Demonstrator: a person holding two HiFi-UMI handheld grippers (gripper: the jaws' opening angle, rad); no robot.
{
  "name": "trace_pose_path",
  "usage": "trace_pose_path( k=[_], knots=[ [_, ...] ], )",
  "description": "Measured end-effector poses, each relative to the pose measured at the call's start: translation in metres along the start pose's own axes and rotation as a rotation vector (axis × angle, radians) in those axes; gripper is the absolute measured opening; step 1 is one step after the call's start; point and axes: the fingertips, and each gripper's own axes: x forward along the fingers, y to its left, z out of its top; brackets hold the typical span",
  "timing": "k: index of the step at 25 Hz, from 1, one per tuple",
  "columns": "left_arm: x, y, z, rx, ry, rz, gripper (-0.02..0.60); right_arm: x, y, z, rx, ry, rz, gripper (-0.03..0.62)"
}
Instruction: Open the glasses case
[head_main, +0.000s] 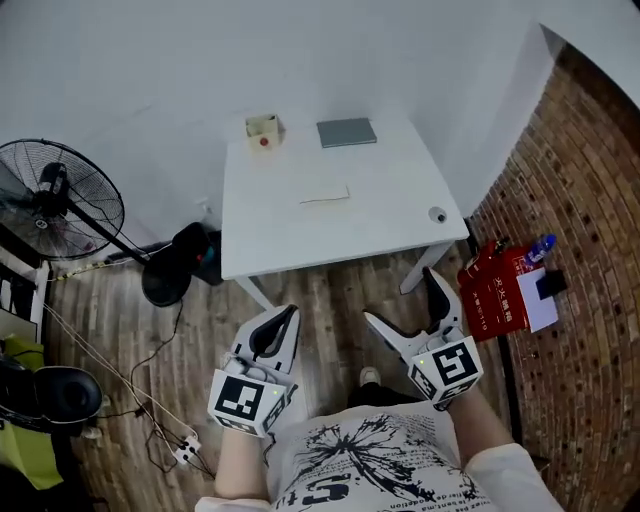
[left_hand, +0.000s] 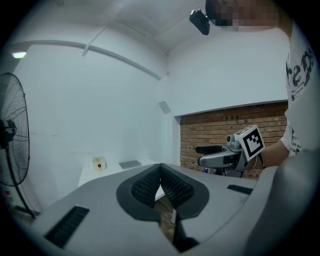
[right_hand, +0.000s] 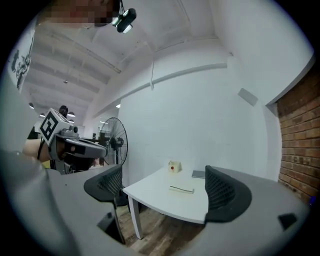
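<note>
Jaws of my left gripper (head_main: 290, 312) are pressed together on nothing; my right gripper (head_main: 398, 295) gapes wide, empty. Both are well short of the white table (head_main: 400, 200), where the flat white glasses case (head_main: 325, 194) lies mid-top. Behind it, a small cream box with a red dot (head_main: 263, 129); its contents I can't see
</note>
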Motion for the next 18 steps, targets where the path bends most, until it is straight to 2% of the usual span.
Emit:
trace_pose_path(
  k=[7,13,18],
  knots=[
    [0.102,0.009,0.013,-0.036,0.019,0.094,0.014,0.064,-0.09,-0.005,-0.016,0.083,0.128,0.512],
    [0.151,0.021,0.008,-0.033,0.063,0.105,0.014,0.108,-0.127,-0.025,-0.009,0.183,0.193,0.512],
    [0.188,0.048,-0.004,-0.04,0.068,0.096,0.014,0.153,-0.147,-0.044,-0.023,0.238,0.209,0.512]
  ],
)
